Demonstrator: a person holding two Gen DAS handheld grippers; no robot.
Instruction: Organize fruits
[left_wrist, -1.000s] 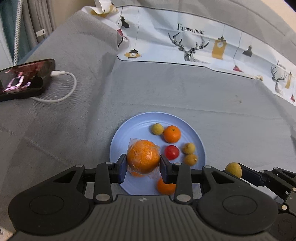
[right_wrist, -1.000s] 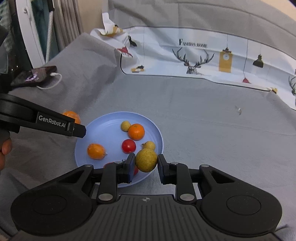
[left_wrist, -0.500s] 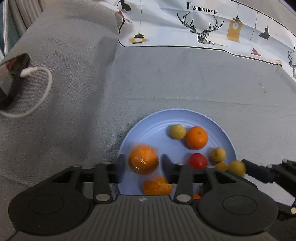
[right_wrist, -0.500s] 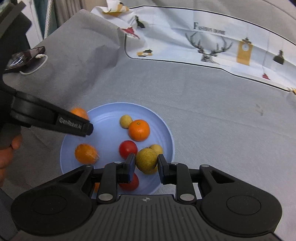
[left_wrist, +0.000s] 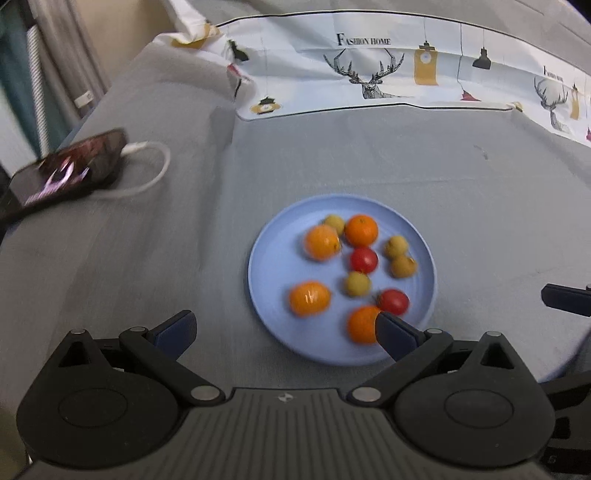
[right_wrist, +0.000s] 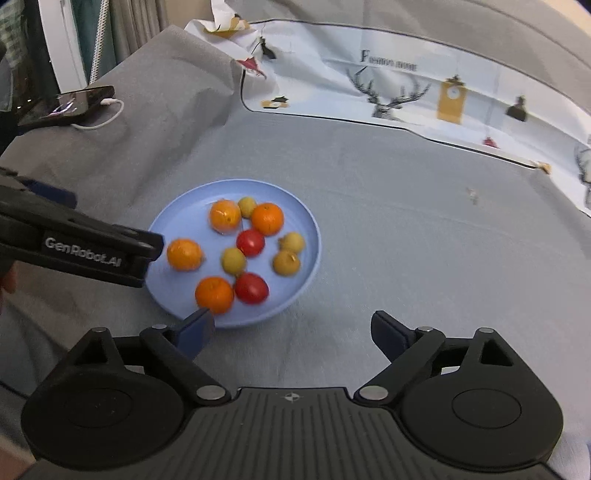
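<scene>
A light blue plate (left_wrist: 273, 266) (right_wrist: 177, 221) on grey cloth holds several oranges, two red tomatoes and several small yellow fruits. A plastic-wrapped orange (left_wrist: 322, 242) (right_wrist: 225, 216) lies at its far side. A yellow-green fruit (left_wrist: 357, 283) (right_wrist: 233, 260) rests near the middle. My left gripper (left_wrist: 282, 328) hangs over the plate's near left edge, its jaws opening wide with no fruit between them. My right gripper (right_wrist: 291, 326) is at the plate's near right edge, jaws also opening and holding nothing. One of the left gripper's fingers (right_wrist: 122, 251) reaches in over the plate's left rim.
A phone (left_wrist: 66, 170) with a white cable (left_wrist: 155, 166) lies at the far left on the grey cloth. A white printed sheet with deer (left_wrist: 369, 74) covers the back. Curtains hang past the left edge. One of the right gripper's fingers (left_wrist: 565, 299) shows at the right.
Both grippers opened. The left let go of the wrapped orange and the right let go of the yellow-green fruit; both now lie on the plate. Both grippers pulled back from it.
</scene>
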